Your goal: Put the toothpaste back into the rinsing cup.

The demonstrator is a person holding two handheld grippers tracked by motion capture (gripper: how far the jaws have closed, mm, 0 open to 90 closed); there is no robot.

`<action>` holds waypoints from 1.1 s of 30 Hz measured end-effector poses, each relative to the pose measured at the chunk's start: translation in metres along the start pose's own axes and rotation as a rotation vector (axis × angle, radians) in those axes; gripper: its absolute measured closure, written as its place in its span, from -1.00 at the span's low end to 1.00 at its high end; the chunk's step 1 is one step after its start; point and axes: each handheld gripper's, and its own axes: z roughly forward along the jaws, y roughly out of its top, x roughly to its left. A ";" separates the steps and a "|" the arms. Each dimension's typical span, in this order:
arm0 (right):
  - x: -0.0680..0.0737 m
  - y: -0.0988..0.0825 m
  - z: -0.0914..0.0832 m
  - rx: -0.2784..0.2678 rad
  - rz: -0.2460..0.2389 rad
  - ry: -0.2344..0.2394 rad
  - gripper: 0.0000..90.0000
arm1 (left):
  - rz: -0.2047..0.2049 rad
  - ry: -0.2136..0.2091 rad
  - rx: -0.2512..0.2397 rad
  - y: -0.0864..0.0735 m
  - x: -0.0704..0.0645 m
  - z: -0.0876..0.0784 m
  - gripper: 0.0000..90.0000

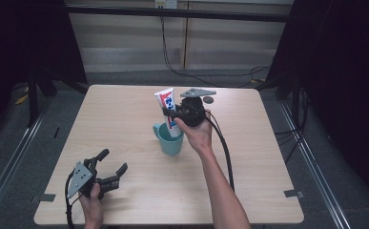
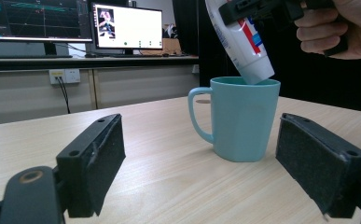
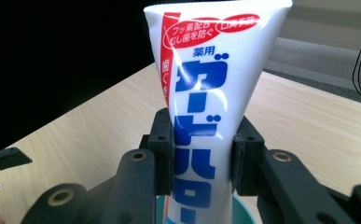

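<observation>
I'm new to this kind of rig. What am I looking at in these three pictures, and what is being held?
A person at a wooden table holds hand-operated tongs in each hand. The high view looks down from above; the other two cameras ride on the tongs themselves. The right tongs are clamped on a white toothpaste tube, whose lower end is inside a teal mug. The left tongs rest near the table's front edge, jaws open and holding nothing, pointed at the mug.

White toothpaste tube (image 1: 168, 109) stands tilted, lower end inside teal mug (image 1: 170, 141).
</observation>
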 end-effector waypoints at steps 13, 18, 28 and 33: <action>-0.002 -0.010 0.008 0.028 0.010 -0.004 0.48 | 0.002 0.000 -0.002 0.000 0.000 0.000 -0.66; -0.005 -0.016 0.008 0.042 0.028 0.001 0.47 | 0.000 0.000 -0.001 0.000 0.000 0.000 -0.66; -0.009 -0.026 0.006 0.069 0.034 -0.002 0.47 | -0.006 0.002 0.000 0.000 0.000 0.000 -0.66; -0.009 -0.027 0.007 0.080 0.032 -0.001 0.46 | -0.006 0.002 0.000 0.000 0.000 0.000 -0.66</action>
